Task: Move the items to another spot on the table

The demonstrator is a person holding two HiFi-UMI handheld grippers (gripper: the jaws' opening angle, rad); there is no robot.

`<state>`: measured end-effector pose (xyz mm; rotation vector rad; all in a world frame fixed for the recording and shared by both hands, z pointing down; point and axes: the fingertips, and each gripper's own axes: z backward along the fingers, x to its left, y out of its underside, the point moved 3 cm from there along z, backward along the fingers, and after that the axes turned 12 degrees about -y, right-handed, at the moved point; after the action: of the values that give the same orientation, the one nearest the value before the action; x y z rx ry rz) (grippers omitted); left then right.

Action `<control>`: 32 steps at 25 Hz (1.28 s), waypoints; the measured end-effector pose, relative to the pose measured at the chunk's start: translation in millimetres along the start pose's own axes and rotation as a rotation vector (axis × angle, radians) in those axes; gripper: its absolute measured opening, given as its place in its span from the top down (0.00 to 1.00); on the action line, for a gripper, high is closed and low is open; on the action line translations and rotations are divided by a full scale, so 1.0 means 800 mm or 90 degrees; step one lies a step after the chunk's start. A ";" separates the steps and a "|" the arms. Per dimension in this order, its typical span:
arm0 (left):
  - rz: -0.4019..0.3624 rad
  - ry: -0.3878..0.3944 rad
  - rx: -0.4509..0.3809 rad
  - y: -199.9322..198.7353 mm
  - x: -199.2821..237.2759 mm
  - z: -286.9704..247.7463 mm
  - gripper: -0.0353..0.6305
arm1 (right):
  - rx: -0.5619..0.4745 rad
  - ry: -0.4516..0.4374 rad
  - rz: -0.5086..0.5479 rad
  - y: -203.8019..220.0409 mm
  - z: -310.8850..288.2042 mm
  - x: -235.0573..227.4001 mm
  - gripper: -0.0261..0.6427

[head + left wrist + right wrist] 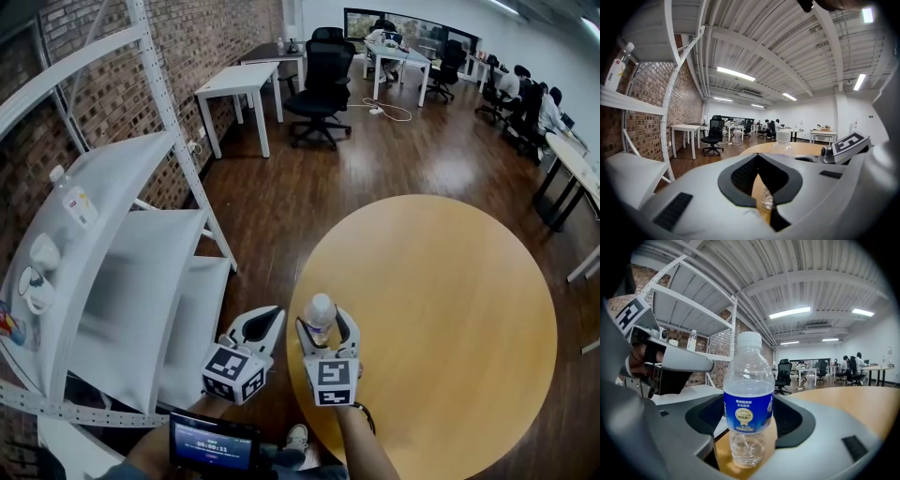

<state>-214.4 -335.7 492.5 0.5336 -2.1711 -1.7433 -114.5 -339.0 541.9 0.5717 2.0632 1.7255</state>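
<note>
Centrally, low in the head view, a clear water bottle [320,309] with a white cap and a blue label stands upright on the round wooden table [441,309], close to the table's lower-left rim. The right gripper [324,325] reaches in from the bottom of the frame, with one jaw on each side of the bottle. In the right gripper view the bottle fills the middle of the frame. Its base rests on the tabletop, and the dark pads [794,420] stand spread to either flank, so the bottle is released rather than squeezed.

The left gripper [267,321] lies just left of the right one, off the table's edge and over the dark wooden floor [281,197]. Its own view shows the jaws drawn together at the tips, with nothing clamped. Only a narrow slit is left between them, through which a sliver of the table and the bottle's lower part can be seen.

A white metal shelf unit [122,281] occupies the left side of the head view, and a second bottle [73,199] lies on its upper tier. A black office chair [323,80] and a white desk [242,84] stand at the upper centre. People sit at desks along the upper right edge. A small dark device with a lit display [214,442] sits at the bottom edge, beside the person's forearm [361,445].
</note>
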 end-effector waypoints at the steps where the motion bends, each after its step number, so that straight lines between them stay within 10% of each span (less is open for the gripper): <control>1: 0.000 0.000 -0.001 0.001 0.001 0.000 0.93 | 0.002 -0.003 -0.003 0.000 0.000 0.000 0.46; 26: 0.001 0.052 -0.024 -0.023 -0.075 0.025 0.93 | -0.018 0.002 0.019 -0.048 0.089 0.009 0.48; 32: -0.004 0.095 -0.053 -0.049 -0.130 0.022 0.93 | -0.051 0.034 0.038 -0.087 0.151 -0.005 0.70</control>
<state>-127.2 -279.2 450.1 0.6293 -1.9876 -1.7299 -50.1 -252.7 453.6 0.5741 2.0214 1.8672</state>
